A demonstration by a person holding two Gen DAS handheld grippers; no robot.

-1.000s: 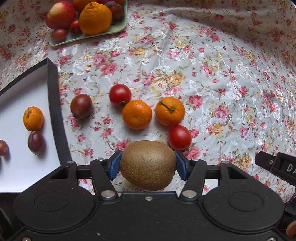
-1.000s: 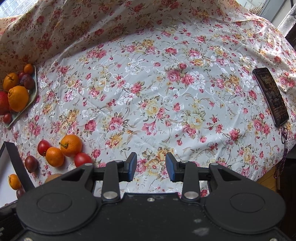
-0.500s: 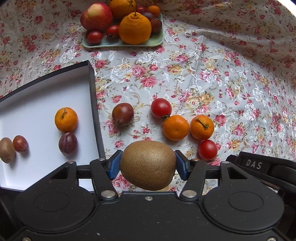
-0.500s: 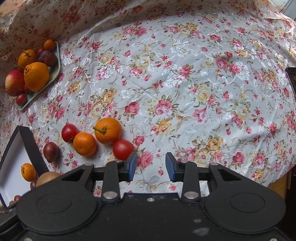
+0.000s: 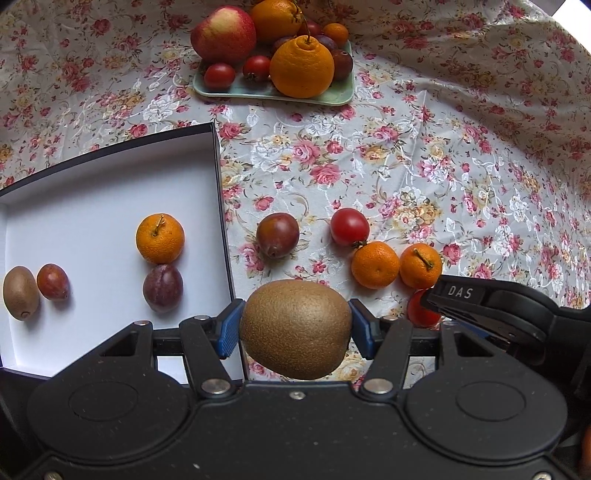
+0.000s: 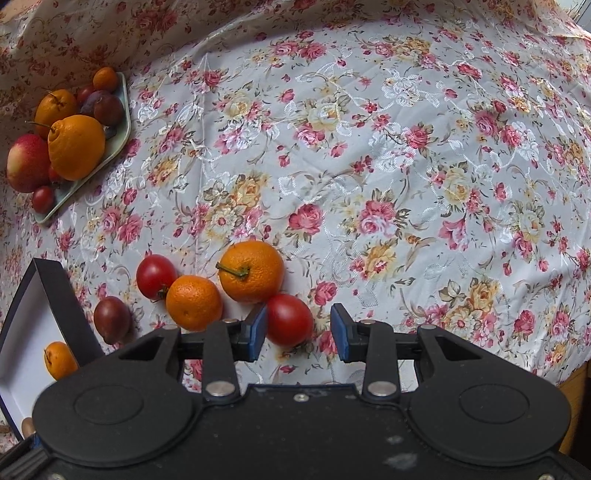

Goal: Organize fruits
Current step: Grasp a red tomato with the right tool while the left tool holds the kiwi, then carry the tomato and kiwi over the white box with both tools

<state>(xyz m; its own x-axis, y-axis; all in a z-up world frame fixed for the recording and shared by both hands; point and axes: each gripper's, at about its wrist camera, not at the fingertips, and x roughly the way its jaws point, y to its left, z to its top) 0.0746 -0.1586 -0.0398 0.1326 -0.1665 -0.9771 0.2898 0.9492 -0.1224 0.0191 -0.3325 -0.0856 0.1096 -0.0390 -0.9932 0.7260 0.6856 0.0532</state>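
Note:
My left gripper is shut on a brown kiwi, held above the right wall of a white box. In the box lie a tangerine, two plums and another kiwi. On the cloth right of the box are a plum, a tomato and two tangerines. My right gripper is open, low over a red tomato that sits between its fingers, nearer the left pad. The same tangerines lie just beyond it.
A pale green tray at the back holds an apple, large oranges, plums and small tomatoes. The flowered tablecloth stretches bare to the right. The table's edge drops off at the lower right in the right wrist view.
The left gripper carried the kiwi leftward to the box's right wall. The right gripper came down and left onto the loose fruit, so a tomato now sits between its open fingers.

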